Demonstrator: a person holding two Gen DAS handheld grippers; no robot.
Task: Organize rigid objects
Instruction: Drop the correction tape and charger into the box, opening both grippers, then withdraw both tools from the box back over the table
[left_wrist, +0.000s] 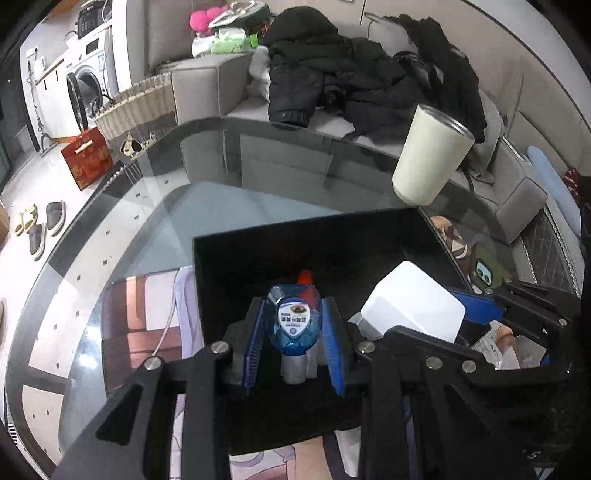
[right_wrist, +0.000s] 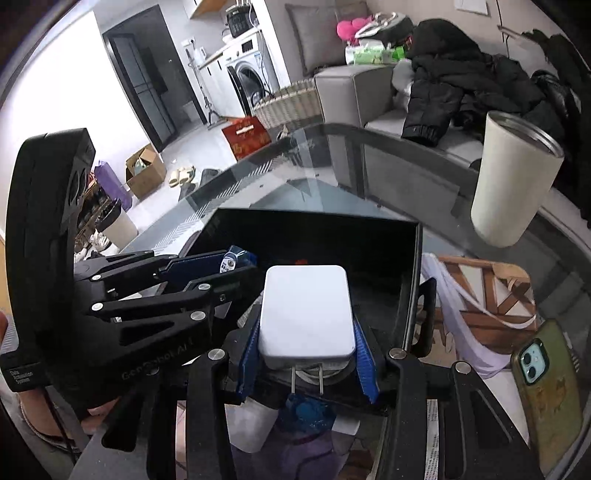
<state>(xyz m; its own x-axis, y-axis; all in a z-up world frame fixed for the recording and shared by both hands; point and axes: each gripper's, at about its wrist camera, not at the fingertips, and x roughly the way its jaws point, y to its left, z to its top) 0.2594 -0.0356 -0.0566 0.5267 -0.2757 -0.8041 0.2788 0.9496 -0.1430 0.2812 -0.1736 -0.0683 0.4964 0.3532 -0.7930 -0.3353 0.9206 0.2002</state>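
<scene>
My left gripper (left_wrist: 293, 339) is shut on a small blue eye-drop bottle (left_wrist: 293, 323) with a grey cap, held over the open black box (left_wrist: 236, 258) on the glass table. My right gripper (right_wrist: 306, 350) is shut on a white plug charger (right_wrist: 306, 314), prongs toward the camera, also held over the black box (right_wrist: 410, 266). The charger shows at the right of the left wrist view (left_wrist: 413, 299). The left gripper and the bottle show at the left of the right wrist view (right_wrist: 231, 262). Something red (left_wrist: 306, 276) lies inside the box.
A cream tumbler (left_wrist: 430, 158) stands on the glass table (left_wrist: 166, 192) behind the box. A phone in a green case (right_wrist: 546, 391) lies to the right. A sofa with black jackets (left_wrist: 332, 74) is behind the table. A wicker basket (left_wrist: 136, 107) and a red box (left_wrist: 86, 157) stand on the floor.
</scene>
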